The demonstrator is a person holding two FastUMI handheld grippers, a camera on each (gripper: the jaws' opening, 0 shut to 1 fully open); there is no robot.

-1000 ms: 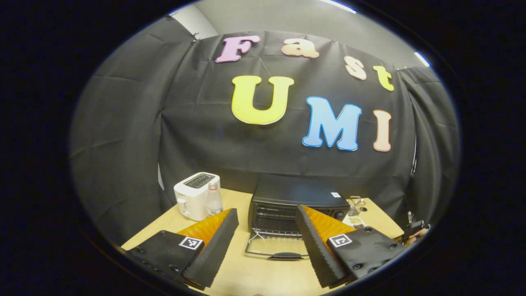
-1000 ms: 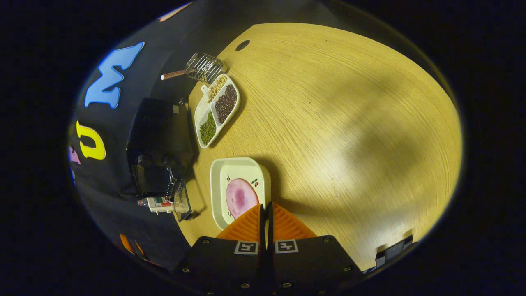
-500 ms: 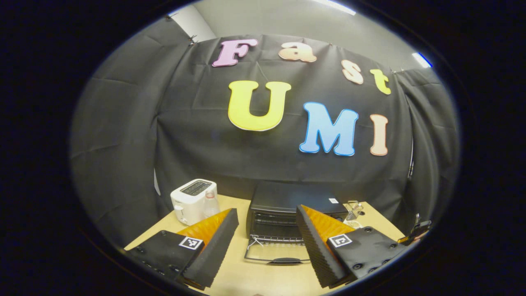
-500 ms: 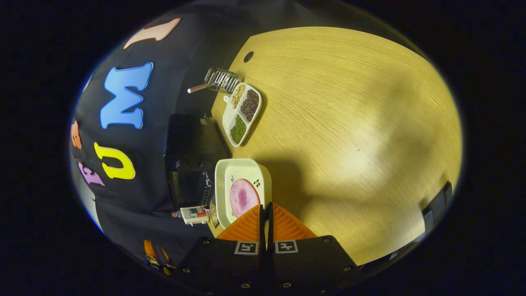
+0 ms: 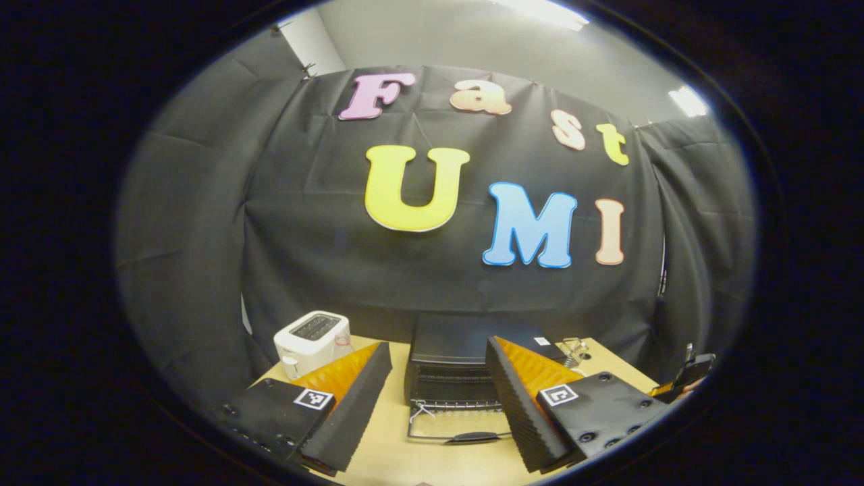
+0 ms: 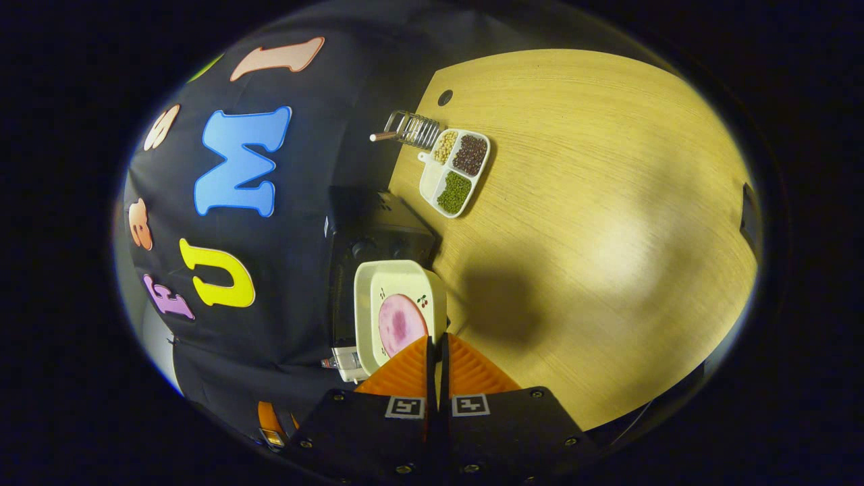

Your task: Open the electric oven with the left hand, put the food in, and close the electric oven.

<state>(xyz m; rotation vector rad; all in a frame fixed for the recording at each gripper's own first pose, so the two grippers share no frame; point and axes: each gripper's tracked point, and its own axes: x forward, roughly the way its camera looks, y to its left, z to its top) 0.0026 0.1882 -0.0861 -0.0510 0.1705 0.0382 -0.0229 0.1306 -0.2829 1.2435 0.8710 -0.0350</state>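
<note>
The black electric oven [image 5: 466,337] stands at the back of the wooden table [image 5: 398,459], its glass door [image 5: 455,426] folded down flat toward me. My left gripper [image 5: 439,345] is open, in the air in front of the oven, touching nothing. In the right gripper view, a white square plate [image 6: 368,304] carrying a pink round slice of food [image 6: 398,324] is held by its rim in my right gripper [image 6: 435,339], which is shut on it. The plate hangs off the table, over the oven [image 6: 374,229].
A white toaster [image 5: 310,334] stands left of the oven. A divided tray of beans [image 6: 453,172] and a wire rack [image 6: 412,128] lie on the table [image 6: 607,236] beyond the oven. A hand with the other gripper [image 5: 688,374] shows at the far right.
My right gripper has carried the plate from over the table to over the oven. The left gripper view has tilted up, so the oven sits lower; the left jaws stay open.
</note>
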